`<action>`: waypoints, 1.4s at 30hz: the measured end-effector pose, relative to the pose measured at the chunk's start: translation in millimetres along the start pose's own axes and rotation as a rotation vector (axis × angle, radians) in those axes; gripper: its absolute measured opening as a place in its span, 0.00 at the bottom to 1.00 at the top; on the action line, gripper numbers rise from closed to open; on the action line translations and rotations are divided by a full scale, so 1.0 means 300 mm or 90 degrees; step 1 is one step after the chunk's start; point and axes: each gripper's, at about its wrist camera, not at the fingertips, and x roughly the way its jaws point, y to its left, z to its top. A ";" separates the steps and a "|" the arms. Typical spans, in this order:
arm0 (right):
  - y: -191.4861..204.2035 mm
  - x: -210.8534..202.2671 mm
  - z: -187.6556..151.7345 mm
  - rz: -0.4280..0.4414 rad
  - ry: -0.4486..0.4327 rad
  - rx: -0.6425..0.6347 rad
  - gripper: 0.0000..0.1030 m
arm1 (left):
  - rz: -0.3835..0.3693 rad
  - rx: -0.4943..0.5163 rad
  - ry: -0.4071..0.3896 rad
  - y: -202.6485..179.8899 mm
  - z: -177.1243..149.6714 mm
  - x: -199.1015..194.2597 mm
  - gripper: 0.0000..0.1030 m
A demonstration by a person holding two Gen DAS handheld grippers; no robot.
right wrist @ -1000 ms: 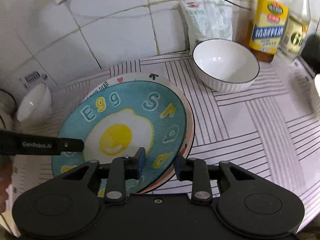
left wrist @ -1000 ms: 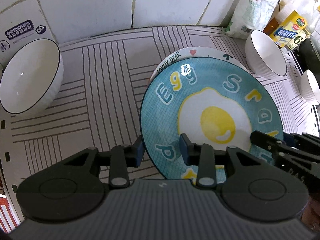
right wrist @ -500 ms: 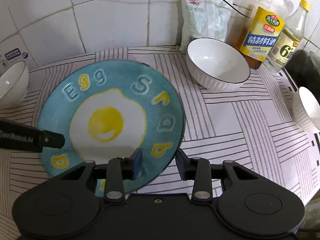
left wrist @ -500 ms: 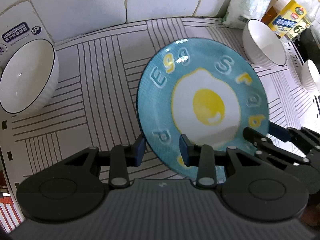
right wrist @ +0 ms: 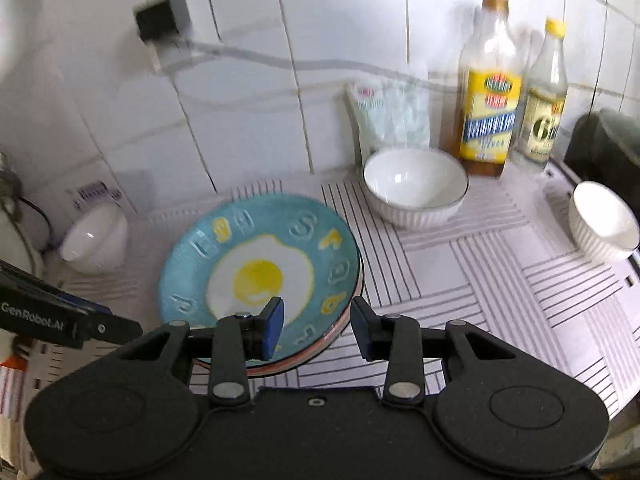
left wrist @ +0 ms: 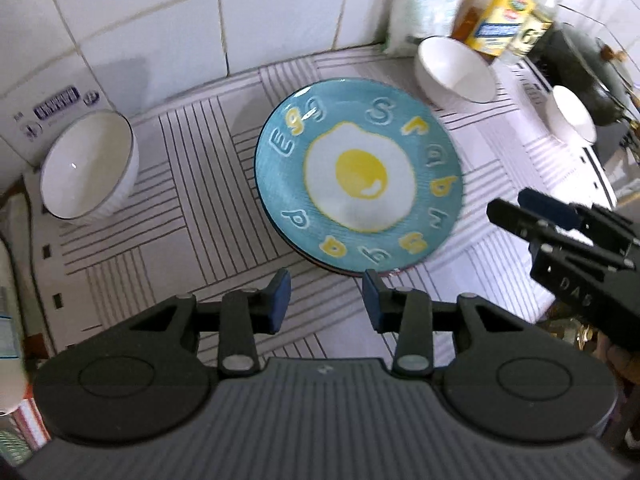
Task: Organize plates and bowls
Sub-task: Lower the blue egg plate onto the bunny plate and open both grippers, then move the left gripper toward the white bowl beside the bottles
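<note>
- The blue egg plate is lying flat on the striped counter mat, stacked on another plate whose reddish rim is peeking out beneath it.
- Three white ribbed bowls are sitting empty and upright around it: one to the left near the wall, one behind and to the right of the plate, a third at the far right edge of the mat.
- Two bottles, one with a yellow label and one clear with a yellow cap, and a white bag are standing against the tiled wall just behind the middle bowl.
- The left gripper is hovering just in front of the plate's near rim, pointing steeply down; its jaws are opening, with nothing between them.
- The right gripper is hanging over the plate's right edge, jaws apart and gripping nothing.
</note>
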 end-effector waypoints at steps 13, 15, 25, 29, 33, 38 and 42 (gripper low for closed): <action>0.049 -0.345 0.004 0.032 -0.049 -0.069 0.54 | 0.023 0.072 -0.038 -0.132 -0.112 -0.323 0.51; 0.055 -0.395 -0.002 0.031 -0.056 -0.080 0.61 | 0.023 0.080 -0.041 -0.150 -0.135 -0.351 0.54; 0.064 -0.563 -0.038 0.033 -0.079 -0.136 0.78 | 0.021 0.117 -0.066 -0.238 -0.219 -0.444 0.75; 0.042 -0.576 -0.054 0.031 -0.086 -0.144 0.87 | 0.034 0.121 -0.072 -0.267 -0.233 -0.456 0.82; -0.005 -0.563 -0.062 0.040 -0.084 -0.141 0.90 | 0.045 0.128 -0.084 -0.300 -0.241 -0.455 0.87; -0.077 -0.549 -0.057 0.056 -0.078 -0.183 0.95 | 0.068 0.106 -0.110 -0.355 -0.232 -0.439 0.94; -0.164 -0.541 -0.037 0.084 -0.069 -0.216 0.95 | 0.084 0.069 -0.109 -0.424 -0.205 -0.395 0.96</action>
